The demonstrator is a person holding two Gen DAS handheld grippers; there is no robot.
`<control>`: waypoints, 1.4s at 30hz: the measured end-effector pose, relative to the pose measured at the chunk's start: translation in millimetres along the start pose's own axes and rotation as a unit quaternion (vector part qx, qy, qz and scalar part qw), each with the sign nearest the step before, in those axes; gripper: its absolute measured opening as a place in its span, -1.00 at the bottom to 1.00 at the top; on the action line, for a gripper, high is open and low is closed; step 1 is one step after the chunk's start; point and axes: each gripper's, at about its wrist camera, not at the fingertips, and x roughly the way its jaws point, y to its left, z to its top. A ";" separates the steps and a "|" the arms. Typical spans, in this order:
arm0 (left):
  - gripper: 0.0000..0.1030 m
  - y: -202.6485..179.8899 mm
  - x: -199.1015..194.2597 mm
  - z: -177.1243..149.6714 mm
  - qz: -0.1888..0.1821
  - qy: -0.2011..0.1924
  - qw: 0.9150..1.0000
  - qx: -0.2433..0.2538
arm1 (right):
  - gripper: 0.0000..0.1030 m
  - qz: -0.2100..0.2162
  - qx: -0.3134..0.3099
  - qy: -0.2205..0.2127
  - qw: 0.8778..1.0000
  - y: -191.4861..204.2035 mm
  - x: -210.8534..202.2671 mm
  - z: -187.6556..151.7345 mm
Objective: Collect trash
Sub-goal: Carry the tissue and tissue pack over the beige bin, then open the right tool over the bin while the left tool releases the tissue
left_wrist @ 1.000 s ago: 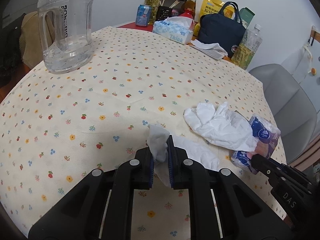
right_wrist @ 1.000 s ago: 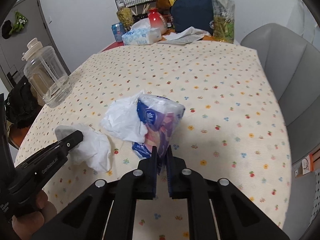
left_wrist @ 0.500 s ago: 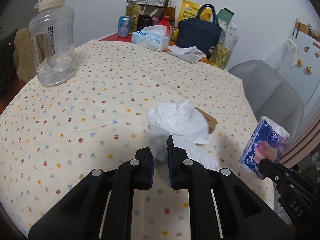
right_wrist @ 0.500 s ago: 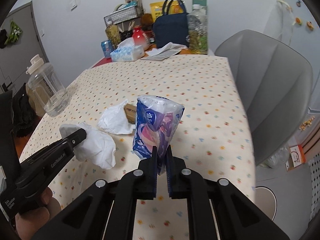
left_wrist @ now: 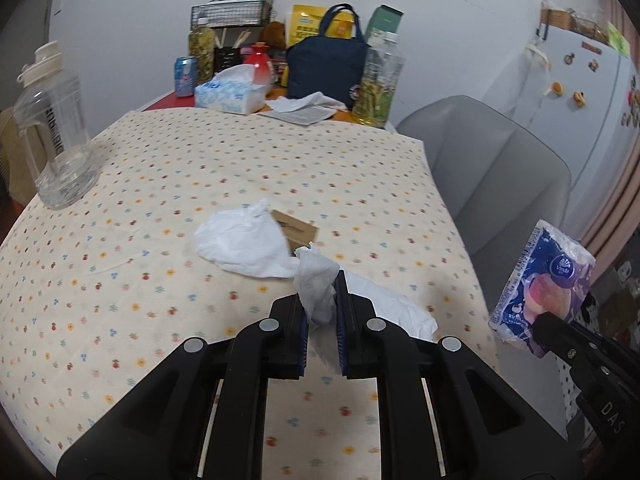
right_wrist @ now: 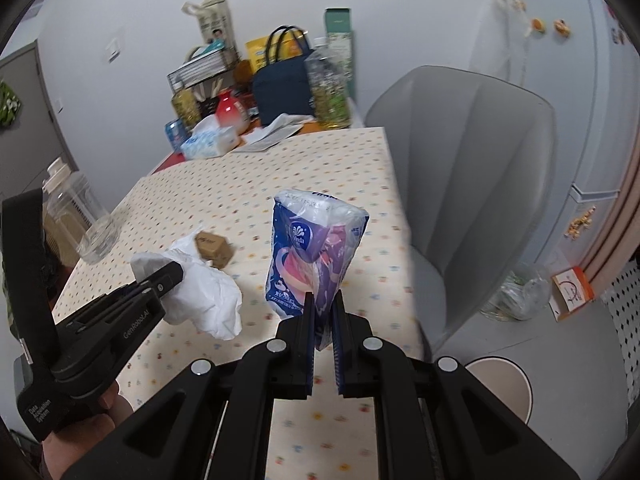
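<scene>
A: Left wrist view. What does the left gripper hold?

B: Its fingers pinch a crumpled white tissue, lifted above the near part of the tablecloth. A second crumpled tissue lies on the cloth mid-table, touching a brown cardboard piece on its right.

A: And past the right edge?

B: The right gripper holds a blue tissue-pack wrapper clear of the tablecloth's right edge, in front of the grey chair. Clear water jug at the left edge; tissue box and navy bag at the far end.

A: Right wrist view?

B: Right gripper fingers pressed onto the lower end of the wrapper, which stands upright above the right edge of the cloth. Left gripper enters from the left, clamped on its tissue near the front edge. Cardboard piece just behind it. A round bin sits on the floor beside the chair.
</scene>
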 end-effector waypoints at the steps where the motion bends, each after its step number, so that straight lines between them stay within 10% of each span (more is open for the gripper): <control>1: -0.77 -6.4 0.6 -0.6 -0.002 0.001 1.000 0.005 | -0.83 -0.003 0.005 -0.002 1.000 -7.4 -3.2 -0.7; 35: -0.77 -242.4 41.4 -61.9 -0.076 0.064 0.978 0.184 | -0.82 -0.101 0.190 0.011 0.976 -256.7 -28.9 -75.1; 39: -0.77 -255.7 45.8 -68.2 -0.077 0.071 0.975 0.195 | -0.70 -0.110 0.209 0.018 0.972 -274.7 -24.0 -84.2; 42: -0.77 -263.6 49.0 -71.9 -0.077 0.075 0.974 0.201 | -0.23 -0.119 0.223 0.019 0.967 -288.2 -23.7 -90.9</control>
